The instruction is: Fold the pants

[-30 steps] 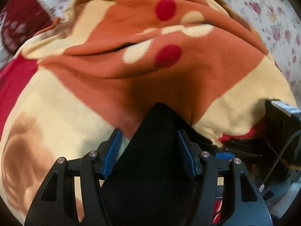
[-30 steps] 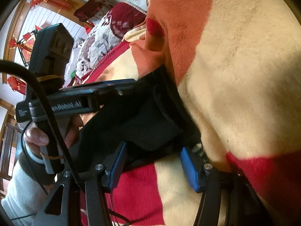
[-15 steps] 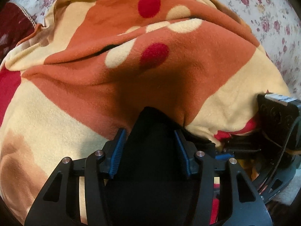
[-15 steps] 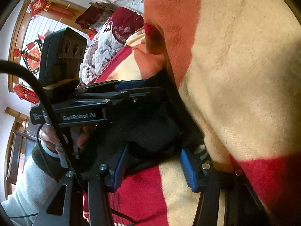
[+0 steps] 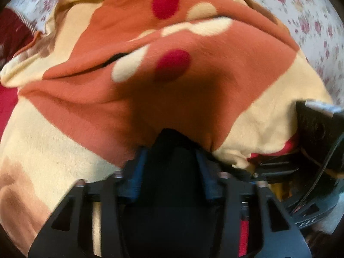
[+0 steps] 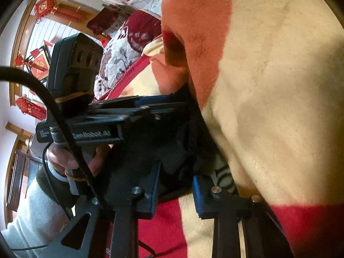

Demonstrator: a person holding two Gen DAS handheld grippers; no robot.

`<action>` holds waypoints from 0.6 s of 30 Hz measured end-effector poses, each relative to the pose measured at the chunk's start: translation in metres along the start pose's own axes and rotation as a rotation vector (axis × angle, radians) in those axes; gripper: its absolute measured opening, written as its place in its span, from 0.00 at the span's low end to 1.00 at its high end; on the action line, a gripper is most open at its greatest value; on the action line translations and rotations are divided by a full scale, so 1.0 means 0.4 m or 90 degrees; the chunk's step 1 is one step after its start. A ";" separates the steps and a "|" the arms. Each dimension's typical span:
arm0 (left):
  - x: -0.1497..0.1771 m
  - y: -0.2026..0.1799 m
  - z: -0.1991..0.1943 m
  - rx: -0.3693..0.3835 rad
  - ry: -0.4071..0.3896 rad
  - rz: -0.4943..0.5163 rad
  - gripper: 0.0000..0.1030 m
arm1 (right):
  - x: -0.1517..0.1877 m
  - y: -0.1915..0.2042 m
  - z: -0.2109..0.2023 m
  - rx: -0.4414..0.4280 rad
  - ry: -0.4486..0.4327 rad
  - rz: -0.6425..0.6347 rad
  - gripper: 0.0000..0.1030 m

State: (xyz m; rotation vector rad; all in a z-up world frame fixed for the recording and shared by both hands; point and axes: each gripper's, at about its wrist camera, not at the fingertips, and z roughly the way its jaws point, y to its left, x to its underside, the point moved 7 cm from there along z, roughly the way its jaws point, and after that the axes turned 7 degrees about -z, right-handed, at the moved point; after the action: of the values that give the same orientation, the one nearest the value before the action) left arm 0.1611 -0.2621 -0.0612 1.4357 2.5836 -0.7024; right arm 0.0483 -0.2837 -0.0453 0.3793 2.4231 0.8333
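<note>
Gripping a bunch of black pants fabric (image 5: 172, 172), the left gripper (image 5: 171, 161) had its blue-padded fingers (image 5: 137, 172) pressed against both sides of the dark cloth, which filled the gap between them and rose to a peak just past the tips. Beyond that peak lay a fleece blanket (image 5: 90, 111) in orange, cream and red patches with round red and cream spots, spread over a bed with a floral sheet (image 5: 311, 21). At the right edge of the left wrist view, the right gripper (image 5: 277, 167) showed from the side, close beside the left one.

In the right wrist view, the person's left hand (image 6: 62, 157), in a pale sleeve, held the left gripper's handle at the left, with a black cable (image 6: 53, 111) crossing in front. The black pants (image 6: 172, 146) sat bunched in the middle, against the blanket's fold. The right gripper (image 6: 177, 190) had its left blue pad touching the dark cloth; its right pad lay just beside a striped trim at the fabric's edge. Whether it was clamped on the cloth could not be told. Red hanging ornaments (image 6: 45, 8) showed on the far wall.
</note>
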 end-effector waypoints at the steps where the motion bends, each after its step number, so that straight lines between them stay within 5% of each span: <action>1: 0.000 -0.002 -0.004 0.003 -0.003 -0.002 0.24 | -0.001 0.001 -0.002 -0.003 -0.001 -0.001 0.20; 6: 0.010 0.007 -0.062 0.031 -0.050 -0.027 0.12 | -0.027 0.049 -0.040 -0.015 -0.033 -0.060 0.14; 18: 0.064 -0.011 -0.367 0.028 -0.221 -0.063 0.12 | -0.083 0.307 -0.097 -0.070 -0.074 -0.245 0.14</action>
State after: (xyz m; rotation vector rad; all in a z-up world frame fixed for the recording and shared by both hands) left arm 0.1626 -0.1795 0.0630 1.0854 2.3921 -0.9345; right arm 0.0633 -0.2220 0.0717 -0.0787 2.2290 0.7438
